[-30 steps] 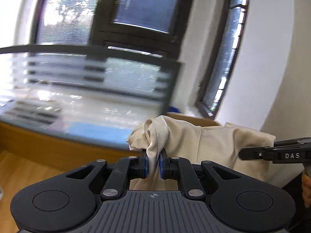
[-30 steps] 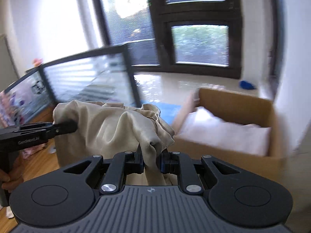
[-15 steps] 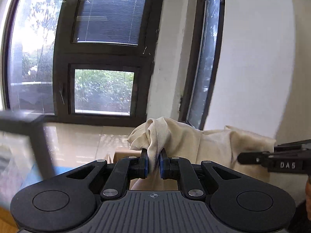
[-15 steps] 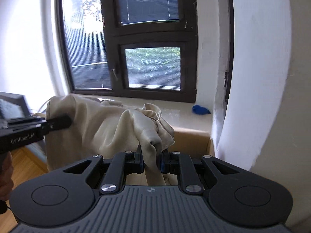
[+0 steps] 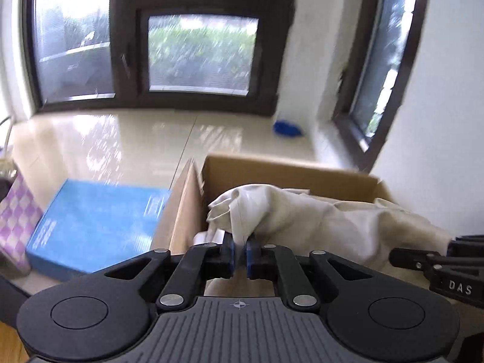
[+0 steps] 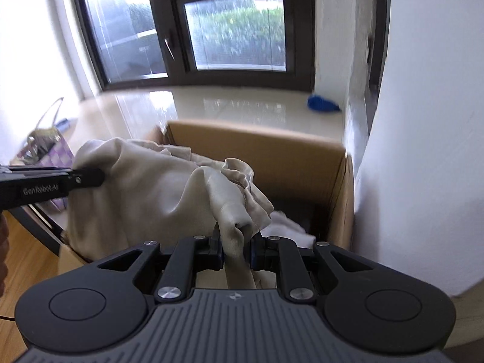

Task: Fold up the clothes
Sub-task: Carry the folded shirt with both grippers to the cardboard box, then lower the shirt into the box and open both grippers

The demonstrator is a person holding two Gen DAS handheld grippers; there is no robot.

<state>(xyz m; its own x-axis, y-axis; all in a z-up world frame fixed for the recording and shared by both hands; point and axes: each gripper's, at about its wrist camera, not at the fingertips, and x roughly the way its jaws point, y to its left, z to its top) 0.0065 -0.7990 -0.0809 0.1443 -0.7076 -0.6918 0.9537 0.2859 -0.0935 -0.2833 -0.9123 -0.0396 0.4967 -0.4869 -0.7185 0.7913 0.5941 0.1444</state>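
Observation:
A folded beige garment (image 5: 317, 224) hangs between my two grippers above an open cardboard box (image 5: 290, 172). My left gripper (image 5: 239, 256) is shut on one bunched corner of it. My right gripper (image 6: 236, 246) is shut on the other bunched corner of the garment (image 6: 145, 193). Each gripper shows in the other's view: the right one (image 5: 435, 264) at the right edge, the left one (image 6: 51, 181) at the left edge. The box (image 6: 272, 154) holds white cloth (image 6: 287, 227) at its bottom.
A blue flat box (image 5: 93, 224) lies left of the cardboard box on the glossy sill (image 5: 121, 151). A purple checked bag (image 6: 51, 154) stands further left. A blue object (image 6: 322, 104) lies by the window corner. A white wall (image 6: 423, 121) stands close on the right.
Both grippers have tilted down with the garment held between them. The view has dropped from the window to the cardboard box, which now lies right under the garment.

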